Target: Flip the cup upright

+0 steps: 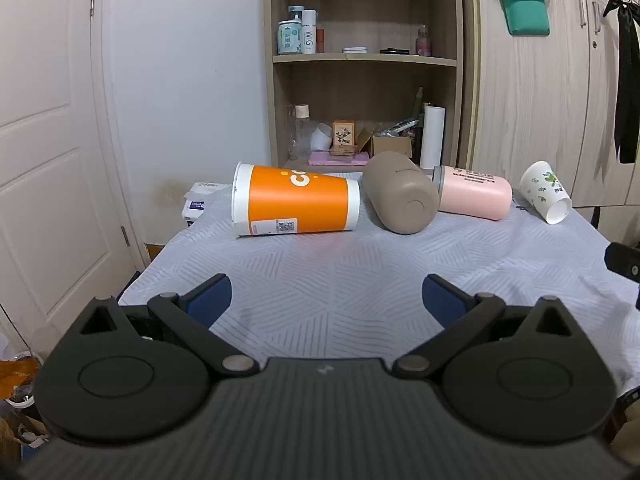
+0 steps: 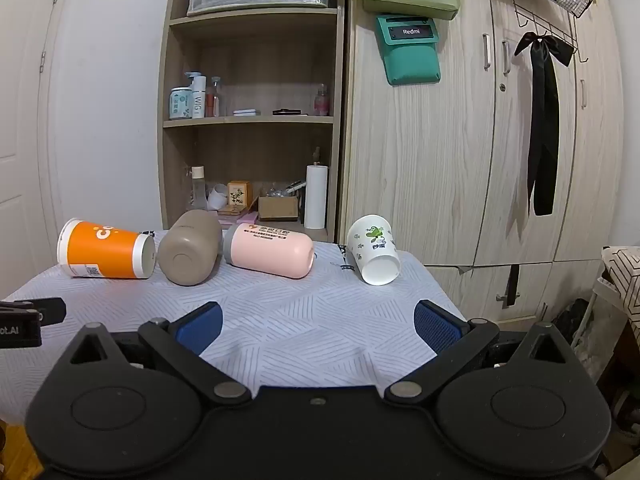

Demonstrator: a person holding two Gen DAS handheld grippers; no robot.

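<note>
1. Four cups lay on their sides in a row at the far part of the table: a large orange-and-white paper cup (image 1: 296, 205), a taupe insulated tumbler (image 1: 401, 192), a pink tumbler with a grey lid (image 1: 474, 193) and a small white paper cup with a green floral print (image 2: 373, 250).
2. The orange cup touched the taupe tumbler, which lay against the pink one; the floral cup lay apart, at the right end, its mouth facing the far side.
3. The orange cup bore white letters "co" and a QR-code label; the pink tumbler carried small print too fine to read.
4. The left gripper (image 1: 327, 300) and the right gripper (image 2: 318, 326) both hovered over the near part of the table, their blue-padded fingers spread wide, holding nothing.
5. A pale blue-grey tablecloth with a line pattern (image 1: 360, 272) covered the table.
6. Behind stood a wooden shelf unit (image 2: 248, 120) with bottles, one marked "WIG", and a teal pouch labelled "Redmi" (image 2: 410, 50) on the wardrobe.
</note>
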